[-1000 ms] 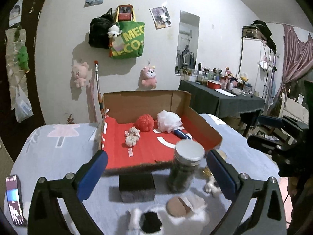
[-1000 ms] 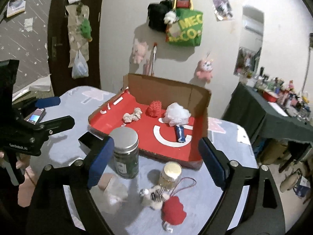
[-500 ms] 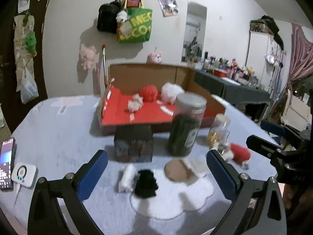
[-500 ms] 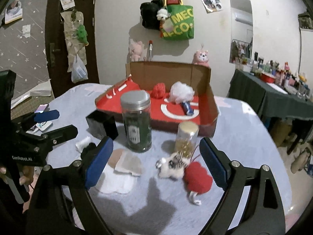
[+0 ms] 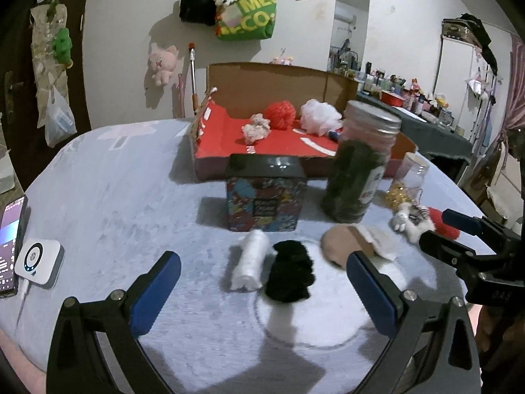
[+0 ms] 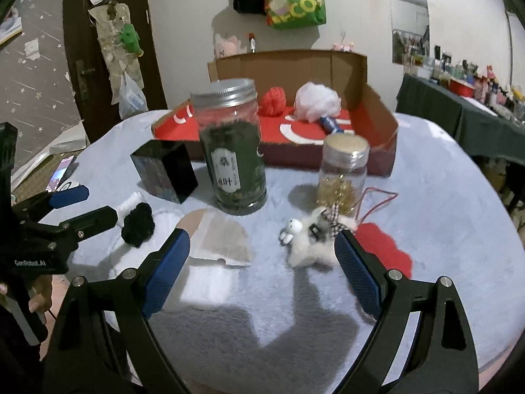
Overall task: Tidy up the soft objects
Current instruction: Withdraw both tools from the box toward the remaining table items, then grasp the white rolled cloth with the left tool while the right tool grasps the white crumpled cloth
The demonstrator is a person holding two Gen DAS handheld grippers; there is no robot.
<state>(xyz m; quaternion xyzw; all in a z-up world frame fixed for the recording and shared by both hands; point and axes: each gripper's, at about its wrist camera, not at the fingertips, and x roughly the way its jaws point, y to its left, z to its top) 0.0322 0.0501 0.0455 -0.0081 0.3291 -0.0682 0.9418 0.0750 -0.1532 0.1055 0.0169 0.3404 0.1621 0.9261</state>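
My left gripper (image 5: pixel 262 292) is open and empty, low over the table, with a black fuzzy scrunchie (image 5: pixel 290 275) and a white cloth roll (image 5: pixel 247 264) just ahead between its fingers. My right gripper (image 6: pixel 262 269) is open and empty, a white plush toy (image 6: pixel 310 238) and a red plush piece (image 6: pixel 384 246) near its right finger, a beige puff in a wrapper (image 6: pixel 216 234) by its left. The open cardboard box with red lining (image 5: pixel 279 141) holds a red ball (image 5: pixel 280 115), a white mesh pouf (image 5: pixel 320 116) and a pale scrunchie (image 5: pixel 256 129).
A tall jar of green leaves (image 6: pixel 233 147), a small jar of gold clips (image 6: pixel 343 174) and a dark patterned tin (image 5: pixel 265 193) stand before the box. A phone (image 5: pixel 10 239) and a white charger (image 5: pixel 37 261) lie at the left edge. A white round mat (image 5: pixel 315 312) lies in front.
Both grippers have pulled back from the box and dropped lower toward the table's front. The front items now fill the views. Both stay open.
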